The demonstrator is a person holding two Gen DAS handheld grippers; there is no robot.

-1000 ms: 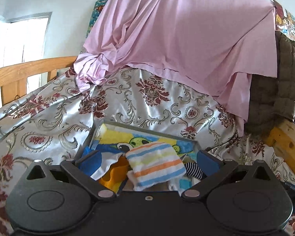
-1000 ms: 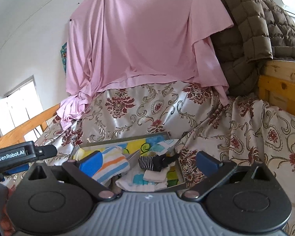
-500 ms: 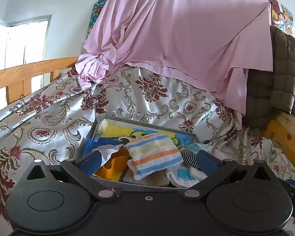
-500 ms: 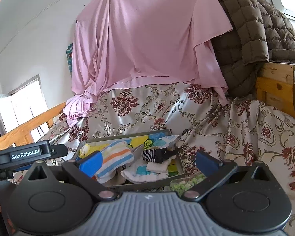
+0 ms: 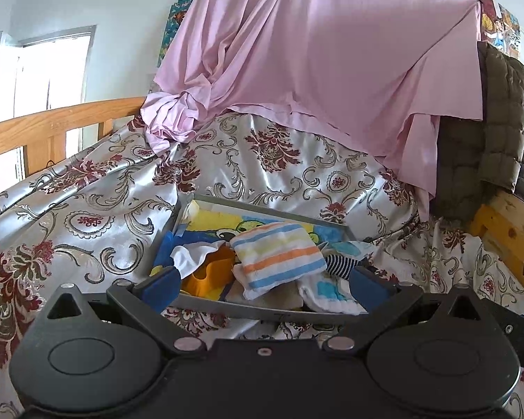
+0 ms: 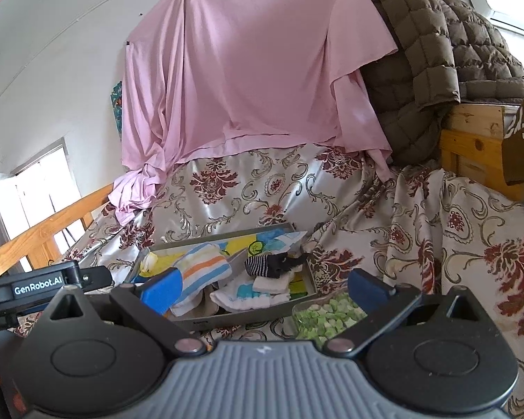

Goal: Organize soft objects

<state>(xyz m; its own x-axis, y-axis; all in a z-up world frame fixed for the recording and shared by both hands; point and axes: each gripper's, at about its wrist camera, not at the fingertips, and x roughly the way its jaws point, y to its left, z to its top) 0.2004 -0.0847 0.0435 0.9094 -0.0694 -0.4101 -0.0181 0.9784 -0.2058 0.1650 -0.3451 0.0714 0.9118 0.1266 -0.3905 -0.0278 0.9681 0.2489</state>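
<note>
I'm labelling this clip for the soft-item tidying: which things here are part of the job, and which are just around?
Part of the job:
striped towel
navy striped sock
white and blue cloth
grey tray
left tool, open
right tool, open

Just around:
pink sheet
brown quilted jacket
container of green pieces

We count one grey tray point(image 5: 227, 305) on one bed, which is covered by one floral spread point(image 5: 87, 216). In the tray we see one striped folded towel point(image 5: 279, 258), one dark striped sock point(image 6: 262, 266), one small white folded cloth point(image 6: 271, 283), one white cloth with blue patches point(image 6: 248, 296) and one orange piece point(image 5: 209, 276). Beside the tray we count one clear container of green bits point(image 6: 326, 316). Behind hang one pink sheet point(image 6: 248, 70) and one brown quilted jacket point(image 6: 419, 52). We count two grippers, each with two blue fingers point(image 6: 366, 284).
</note>
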